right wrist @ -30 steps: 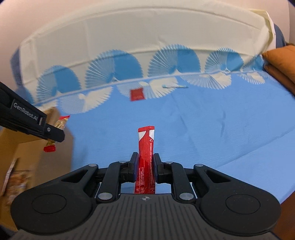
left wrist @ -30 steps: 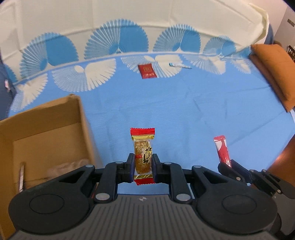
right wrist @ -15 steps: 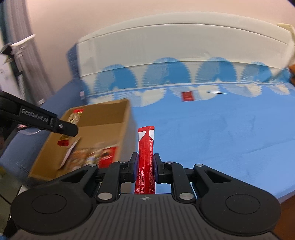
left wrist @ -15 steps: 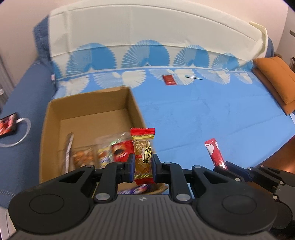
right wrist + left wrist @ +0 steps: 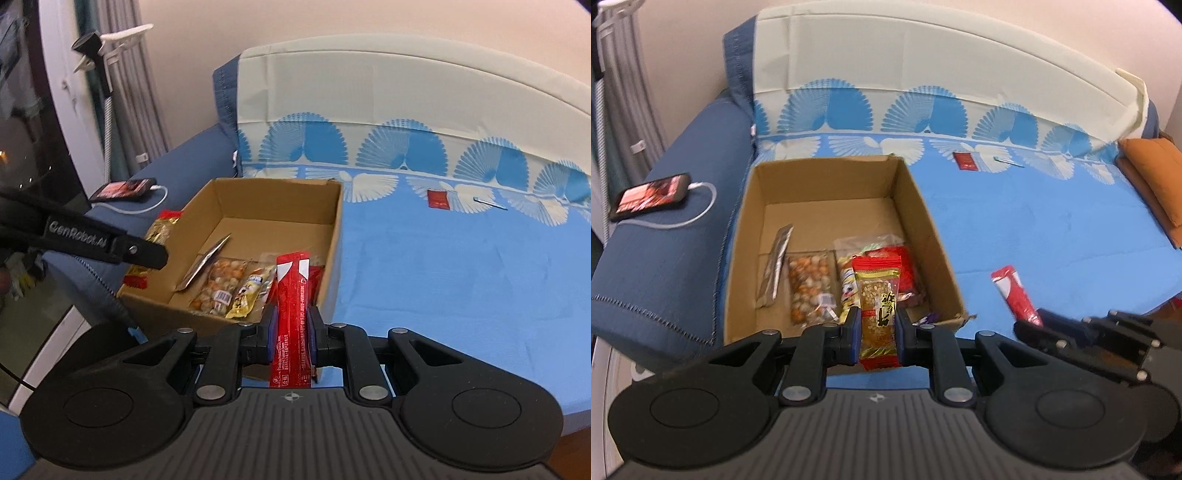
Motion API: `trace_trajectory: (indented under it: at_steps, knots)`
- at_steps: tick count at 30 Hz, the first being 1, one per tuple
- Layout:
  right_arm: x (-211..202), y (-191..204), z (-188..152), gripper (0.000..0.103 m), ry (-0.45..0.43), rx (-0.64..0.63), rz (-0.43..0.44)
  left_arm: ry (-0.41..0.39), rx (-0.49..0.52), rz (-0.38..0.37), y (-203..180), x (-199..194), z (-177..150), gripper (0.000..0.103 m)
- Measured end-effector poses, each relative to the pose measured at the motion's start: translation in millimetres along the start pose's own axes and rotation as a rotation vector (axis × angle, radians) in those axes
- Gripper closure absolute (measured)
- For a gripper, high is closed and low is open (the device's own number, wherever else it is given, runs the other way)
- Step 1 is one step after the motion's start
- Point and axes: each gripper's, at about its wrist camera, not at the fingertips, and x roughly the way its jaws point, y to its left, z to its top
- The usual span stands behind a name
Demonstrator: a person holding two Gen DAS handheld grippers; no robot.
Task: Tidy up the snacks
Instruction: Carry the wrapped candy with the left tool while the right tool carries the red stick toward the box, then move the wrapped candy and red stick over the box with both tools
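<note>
**Holding two snacks at the box**

Gripping a nut bar [image 5: 880, 306] upright, the left hand-held gripper [image 5: 877, 334] has its jaws narrow and pressed on the wrapper's sides, above the near edge of the cardboard box [image 5: 923, 206]. The right hand-held gripper [image 5: 291, 338] is likewise clamped on a red stick pack [image 5: 293, 314], just beside the box's near right corner. The box sits at the left end of the sofa seat [image 5: 1052, 221], against the armrest [image 5: 683, 221]. Inside lie a silver sachet [image 5: 775, 266], a peanut bag [image 5: 809, 288] and other packets. A red packet [image 5: 966, 161] and a thin blue strip [image 5: 1008, 161] lie at the seat's back edge. A phone [image 5: 650, 195] rests on the armrest.
</note>
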Motion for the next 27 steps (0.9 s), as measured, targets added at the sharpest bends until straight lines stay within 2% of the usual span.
trace_trajectory:
  at_steps: [6,19,27]
  knots:
    - [4,8,0,0.085,0.025,-0.030,-0.004,-0.003,-0.036,0.014,13,-2,-9,0.083]
    - [18,9,2,0.085,0.062,-0.047,-0.011,0.007,-0.054,0.001,18,9,-5,0.083]
    - [24,6,16,0.085,0.035,-0.058,-0.025,0.000,-0.079,0.014,26,15,5,0.083]
